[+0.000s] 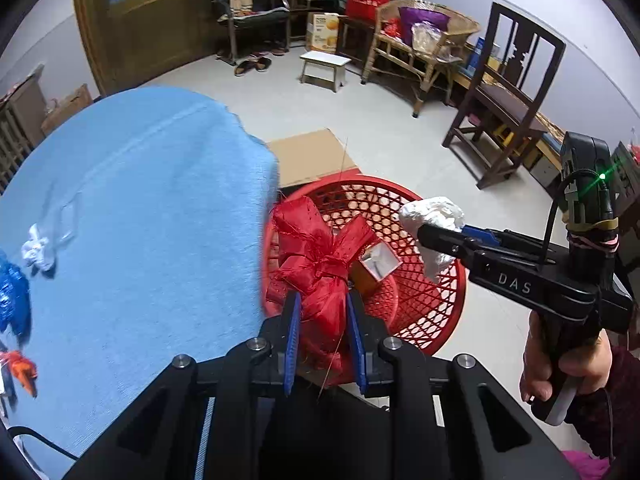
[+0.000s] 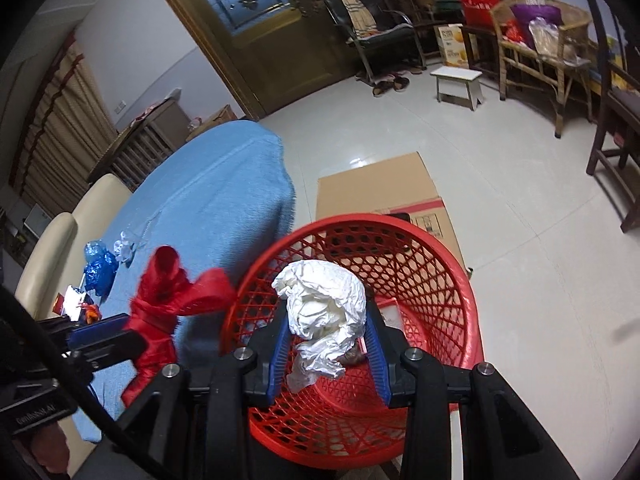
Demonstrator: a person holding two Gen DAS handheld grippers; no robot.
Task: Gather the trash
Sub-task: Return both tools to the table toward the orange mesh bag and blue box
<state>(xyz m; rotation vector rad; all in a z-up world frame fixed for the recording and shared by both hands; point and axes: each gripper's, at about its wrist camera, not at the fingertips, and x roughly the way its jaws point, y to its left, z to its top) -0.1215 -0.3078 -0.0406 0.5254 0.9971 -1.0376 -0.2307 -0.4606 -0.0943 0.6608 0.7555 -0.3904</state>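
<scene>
My left gripper (image 1: pixel 322 300) is shut on a crumpled red mesh bag (image 1: pixel 316 256) and holds it over the near left rim of the red plastic basket (image 1: pixel 436 308). My right gripper (image 2: pixel 326 330) is shut on a crumpled white tissue wad (image 2: pixel 324 304) and holds it above the basket's (image 2: pixel 448 280) opening. The right gripper and its tissue (image 1: pixel 434 216) also show in the left wrist view, the red bag (image 2: pixel 164 300) in the right wrist view. A small box (image 1: pixel 376 266) lies inside the basket. Blue plastic (image 2: pixel 98 266), a white scrap (image 2: pixel 126 248) and orange bits (image 1: pixel 22 368) lie on the blue tablecloth (image 1: pixel 140 220).
The basket stands on the floor beside the cloth-covered table. Flat cardboard (image 2: pixel 380 188) lies behind it. A white stool (image 2: pixel 458 84), wicker bench (image 2: pixel 548 36), dark wooden chair (image 1: pixel 508 108) and wooden door (image 2: pixel 248 20) stand farther back.
</scene>
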